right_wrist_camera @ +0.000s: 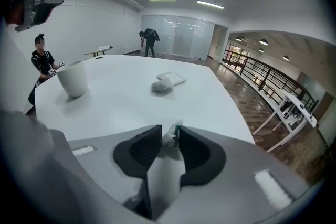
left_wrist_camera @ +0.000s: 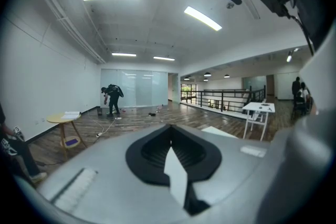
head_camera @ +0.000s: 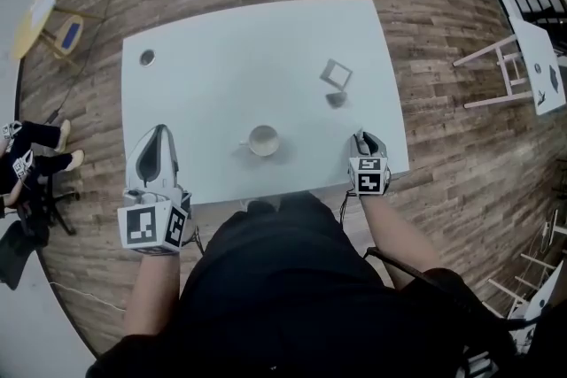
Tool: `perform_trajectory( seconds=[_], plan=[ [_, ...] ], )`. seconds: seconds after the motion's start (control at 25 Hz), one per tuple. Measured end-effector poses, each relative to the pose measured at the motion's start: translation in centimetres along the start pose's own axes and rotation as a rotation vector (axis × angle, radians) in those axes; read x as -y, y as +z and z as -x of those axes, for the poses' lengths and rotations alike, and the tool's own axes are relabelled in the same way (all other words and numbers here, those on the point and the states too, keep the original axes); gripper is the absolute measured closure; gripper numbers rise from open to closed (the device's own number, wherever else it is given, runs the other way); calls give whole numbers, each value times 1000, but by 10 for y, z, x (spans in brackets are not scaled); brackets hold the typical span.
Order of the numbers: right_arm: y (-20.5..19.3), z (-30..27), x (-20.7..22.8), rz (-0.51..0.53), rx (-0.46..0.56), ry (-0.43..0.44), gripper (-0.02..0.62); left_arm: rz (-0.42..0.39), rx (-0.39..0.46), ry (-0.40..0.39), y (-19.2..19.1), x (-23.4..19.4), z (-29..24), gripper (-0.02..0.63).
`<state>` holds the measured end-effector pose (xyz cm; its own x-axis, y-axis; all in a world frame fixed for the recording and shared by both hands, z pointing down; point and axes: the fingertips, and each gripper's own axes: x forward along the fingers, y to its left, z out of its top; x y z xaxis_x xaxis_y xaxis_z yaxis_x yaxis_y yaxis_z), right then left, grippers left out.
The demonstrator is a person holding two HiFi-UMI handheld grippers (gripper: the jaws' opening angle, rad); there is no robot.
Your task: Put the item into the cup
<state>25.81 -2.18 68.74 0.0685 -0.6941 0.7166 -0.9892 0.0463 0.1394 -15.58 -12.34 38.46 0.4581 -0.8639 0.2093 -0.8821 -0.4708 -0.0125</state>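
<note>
A white cup stands upright near the middle of the white table; in the right gripper view the cup is far to the left. My right gripper rests low at the table's front right edge, to the right of the cup. Its jaws are shut on a small white and green crumpled packet. My left gripper sits at the front left edge, its jaws shut with nothing between them. It points away over the room.
A crumpled wrapper and a flat square packet lie beyond the right gripper. A small round thing sits at the table's far left corner. A seated person is left of the table, a white side table right.
</note>
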Motion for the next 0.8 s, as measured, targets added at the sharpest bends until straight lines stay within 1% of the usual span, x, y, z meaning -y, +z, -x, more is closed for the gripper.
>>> perform_trajectory(
  seconds=[0.16, 0.28, 0.52, 0.68, 0.8],
  plan=[
    [7, -3, -1, 1, 6, 22, 520, 3, 0, 10, 2, -2, 1, 599],
    [31, 3, -13, 22, 72, 58, 528, 3, 2, 18, 1, -4, 5, 599],
    [84, 19, -38, 50, 190, 138, 529, -13, 19, 4, 1, -1, 8, 598],
    [112, 28, -42, 24, 251, 168, 531, -8, 18, 6, -1, -2, 10, 598],
    [133, 35, -47, 43, 295, 185, 532, 3, 24, 14, -2, -3, 12, 598]
  ],
)
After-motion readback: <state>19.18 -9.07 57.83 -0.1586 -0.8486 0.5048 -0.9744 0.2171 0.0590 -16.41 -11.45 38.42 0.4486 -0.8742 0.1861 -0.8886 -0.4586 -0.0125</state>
